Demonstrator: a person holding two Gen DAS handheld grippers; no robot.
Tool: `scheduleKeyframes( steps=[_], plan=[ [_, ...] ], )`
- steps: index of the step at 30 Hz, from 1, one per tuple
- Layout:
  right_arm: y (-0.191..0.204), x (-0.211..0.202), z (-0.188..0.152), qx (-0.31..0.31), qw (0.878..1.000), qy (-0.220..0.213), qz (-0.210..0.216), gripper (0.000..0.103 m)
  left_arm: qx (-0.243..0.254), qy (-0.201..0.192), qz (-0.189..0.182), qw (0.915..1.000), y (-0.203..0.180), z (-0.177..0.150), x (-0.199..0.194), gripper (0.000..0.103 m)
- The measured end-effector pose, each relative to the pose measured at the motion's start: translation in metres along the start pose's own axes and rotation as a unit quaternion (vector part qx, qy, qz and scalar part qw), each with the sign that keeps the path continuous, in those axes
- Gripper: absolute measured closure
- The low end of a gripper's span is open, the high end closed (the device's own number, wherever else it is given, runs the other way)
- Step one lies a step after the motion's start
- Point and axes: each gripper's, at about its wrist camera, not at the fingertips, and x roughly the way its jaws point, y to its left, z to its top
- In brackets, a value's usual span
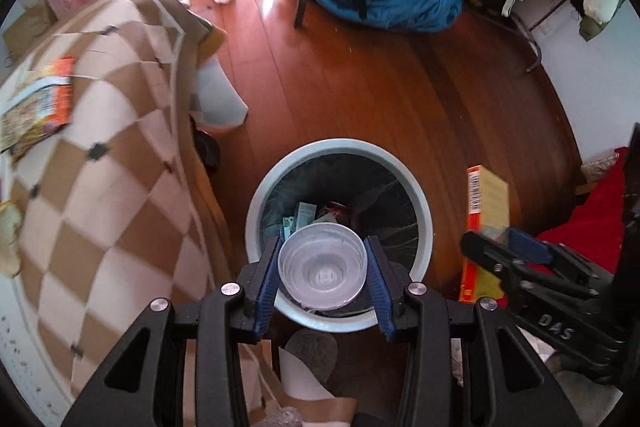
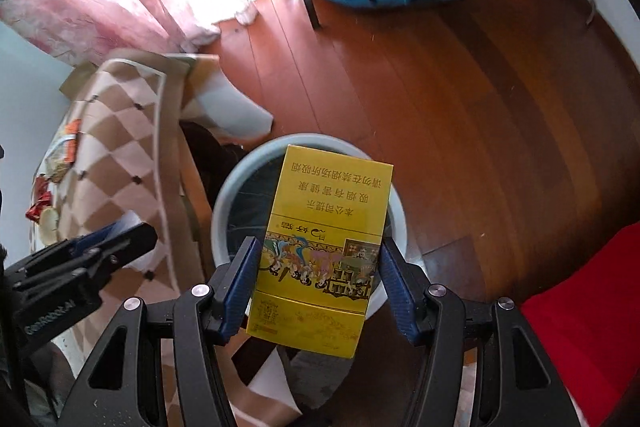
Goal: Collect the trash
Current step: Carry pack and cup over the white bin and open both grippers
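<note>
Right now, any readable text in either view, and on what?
"DAS": right gripper body.
"本公司提示 吸烟有害健康 请勿在禁烟场所吸烟", upside down: yellow box.
"好猫": same box.
Print on left gripper body: blurred.
Digits by the barcode and the box's fine print: too small.

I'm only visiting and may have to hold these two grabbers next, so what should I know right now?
Left gripper: shut on a clear plastic cup, over the bin.
Right gripper: yellow carton between its fingers, over the same bin; gap visible at the right pad, so the grip may be loosening.
Done: some trash already lies in the bin.
Left: drop both, then fetch the wrappers on the checkered cover.
</note>
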Motion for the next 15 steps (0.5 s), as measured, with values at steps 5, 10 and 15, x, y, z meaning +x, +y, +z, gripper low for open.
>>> scheduleKeyframes(
  steps=[5, 10, 15],
  plan=[
    [-0.017, 0.037, 0.009, 0.008, 1.000, 0.022, 0.006, 0.035, -0.012, 0.015, 0.012, 0.9997, 0.003, 0.005, 0.018, 0.039],
    [-0.027, 0.045, 0.003, 0.027, 0.999, 0.029, 0.003, 0.003, -0.020, 0.021, 0.035, 0.9990, 0.004, 0.000, 0.021, 0.007],
    [-0.032, 0.034, -0.011, 0.030, 0.999, 0.027, -0.027, 0.000, -0.010, 0.017, 0.067, 0.9976, 0.005, -0.015, 0.012, 0.006]
  ],
)
